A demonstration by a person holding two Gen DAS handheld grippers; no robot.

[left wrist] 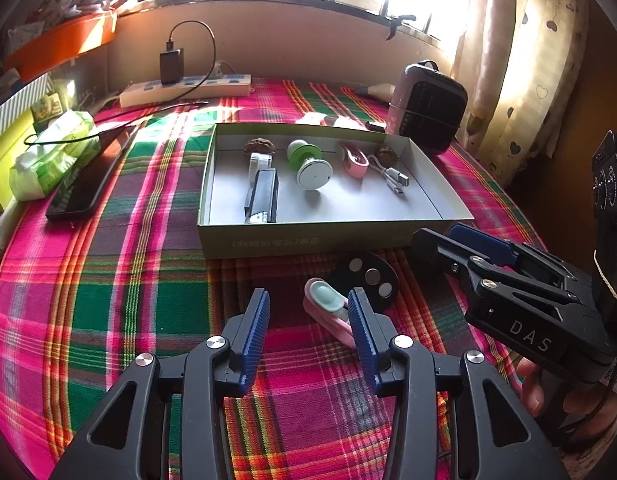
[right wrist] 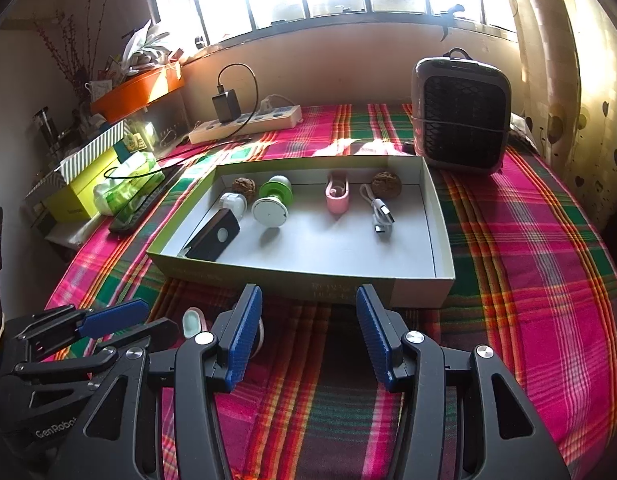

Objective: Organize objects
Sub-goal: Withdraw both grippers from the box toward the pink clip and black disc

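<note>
A pink clip-like piece with a pale teal pad (left wrist: 326,304) lies on the plaid cloth between the fingers of my left gripper (left wrist: 308,300). The jaws stand open: the right pad is next to the piece, the left pad well apart. Just behind it lies a black oval disc with three silver dots (left wrist: 368,276). The open cardboard box (left wrist: 308,240) holds a black device (left wrist: 264,196), a green and white knob (left wrist: 312,168), a pink clip (left wrist: 354,158), a white USB cable (left wrist: 392,176) and two walnuts. My right gripper (right wrist: 308,296) hangs open and empty before the box's front wall (right wrist: 420,292).
A grey fan heater (right wrist: 460,116) stands behind the box's right corner. A power strip with a charger (left wrist: 184,90) lies at the back. A dark phone (left wrist: 88,176) and a green tissue pack (left wrist: 52,152) lie at the left, with boxes beyond. A hand (left wrist: 532,392) holds the right gripper.
</note>
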